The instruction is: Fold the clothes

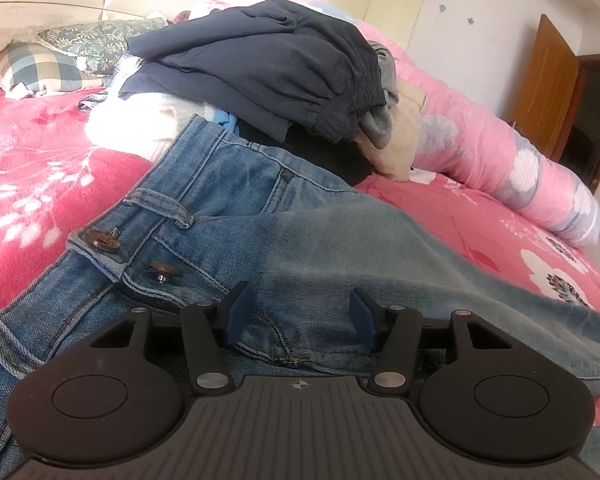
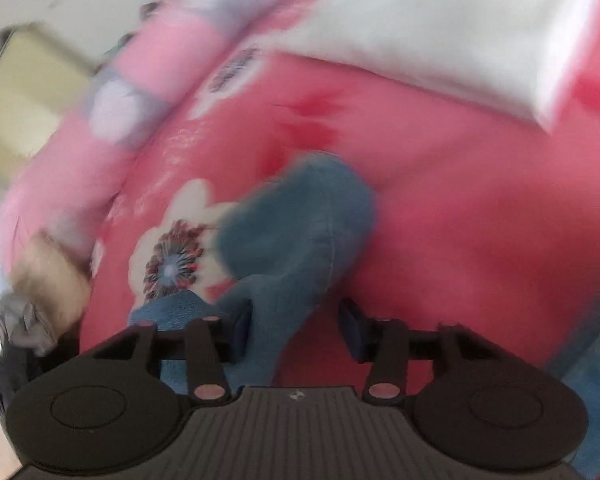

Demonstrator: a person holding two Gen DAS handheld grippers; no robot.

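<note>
Blue jeans lie spread on the pink bedspread, waistband and buttons to the left. My left gripper hovers just over the crotch seam. Its jaws stand apart, with denim lying beneath them and nothing pinched. The right wrist view is blurred. In it a jeans leg end lies on the bedspread and runs back between the fingers of my right gripper. The denim lies against the left pad, while the right pad stands clear of it, so the jaws are apart.
A pile of clothes topped by dark navy shorts sits behind the jeans. Pillows lie at the far left, a rolled pink quilt along the right, a brown door beyond. A white pillow-like item lies ahead.
</note>
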